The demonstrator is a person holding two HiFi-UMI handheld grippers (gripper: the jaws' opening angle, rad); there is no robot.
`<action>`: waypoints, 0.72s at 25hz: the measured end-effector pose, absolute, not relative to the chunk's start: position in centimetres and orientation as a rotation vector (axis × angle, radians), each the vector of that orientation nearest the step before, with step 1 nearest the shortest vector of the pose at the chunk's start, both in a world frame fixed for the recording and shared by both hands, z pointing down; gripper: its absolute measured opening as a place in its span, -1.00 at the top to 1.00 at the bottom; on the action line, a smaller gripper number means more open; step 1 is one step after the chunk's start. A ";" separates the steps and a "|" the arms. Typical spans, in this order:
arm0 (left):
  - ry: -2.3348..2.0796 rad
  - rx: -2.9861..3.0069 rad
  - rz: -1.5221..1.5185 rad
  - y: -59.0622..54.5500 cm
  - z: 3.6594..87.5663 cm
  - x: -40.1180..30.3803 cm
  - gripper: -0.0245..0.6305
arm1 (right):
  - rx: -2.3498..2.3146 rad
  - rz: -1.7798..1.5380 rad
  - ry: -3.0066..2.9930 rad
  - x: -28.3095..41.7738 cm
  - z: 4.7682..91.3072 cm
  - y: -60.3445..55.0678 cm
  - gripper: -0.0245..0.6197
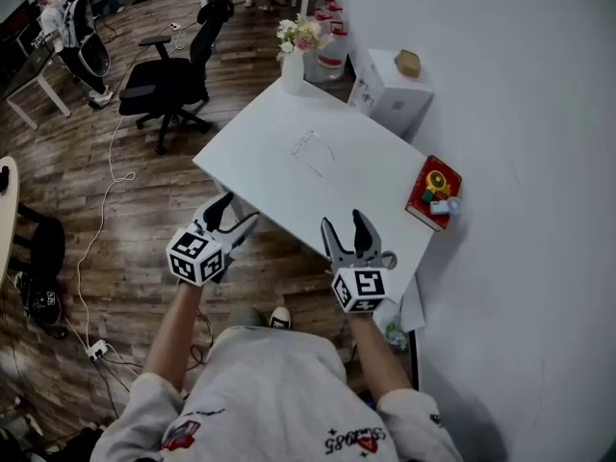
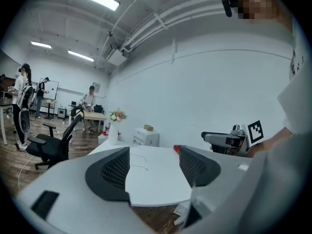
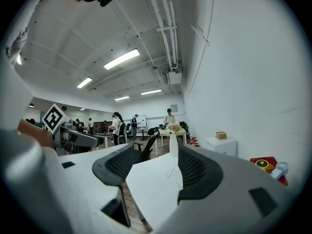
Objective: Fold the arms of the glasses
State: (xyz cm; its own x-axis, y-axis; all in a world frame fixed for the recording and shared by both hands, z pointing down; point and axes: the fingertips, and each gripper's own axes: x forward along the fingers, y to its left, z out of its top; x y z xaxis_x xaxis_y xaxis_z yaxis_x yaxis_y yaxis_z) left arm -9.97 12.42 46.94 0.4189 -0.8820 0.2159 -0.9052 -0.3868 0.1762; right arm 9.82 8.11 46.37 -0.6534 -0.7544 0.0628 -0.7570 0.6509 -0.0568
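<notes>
The thin wire-framed glasses [image 1: 310,152] lie with their arms spread near the middle of the white table [image 1: 375,186], toward its far side. Both grippers hover at the table's near edge, well short of the glasses. My left gripper [image 1: 239,210] is open and empty, off the table's near left corner. Just over the near edge, my right gripper [image 1: 344,221] is also open, with nothing in it. In the left gripper view the glasses [image 2: 139,161] show far off between the jaws. They look just as distant in the right gripper view [image 3: 173,173].
A white vase of flowers [image 1: 295,61] stands at the table's far corner. A red box [image 1: 433,192] lies at the right edge by the wall. Behind the table is a white cabinet [image 1: 390,89]; a black office chair [image 1: 168,80] stands to the left. Cables run across the wooden floor.
</notes>
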 end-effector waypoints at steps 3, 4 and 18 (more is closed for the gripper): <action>-1.540 2.414 0.158 9.7 47.6 -9.9 -0.04 | 1.297 0.131 -2.814 9.5 46.3 5.9 0.09; -1.532 2.413 0.156 8.8 47.8 -9.9 -0.04 | 1.301 0.139 -2.809 9.5 46.4 5.2 0.09; -1.277 2.435 0.162 -7.3 51.4 -11.4 0.04 | 1.408 0.173 -2.707 7.3 48.3 -6.4 0.13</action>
State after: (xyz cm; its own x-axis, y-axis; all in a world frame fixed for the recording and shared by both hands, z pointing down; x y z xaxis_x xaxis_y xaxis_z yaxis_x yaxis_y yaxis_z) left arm -11.40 -7.26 51.36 0.5796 -0.7671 0.2751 -0.8114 -0.5121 0.2817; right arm 7.33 -6.41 48.33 -0.5725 -0.8099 0.1278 -0.8196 0.5697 -0.0606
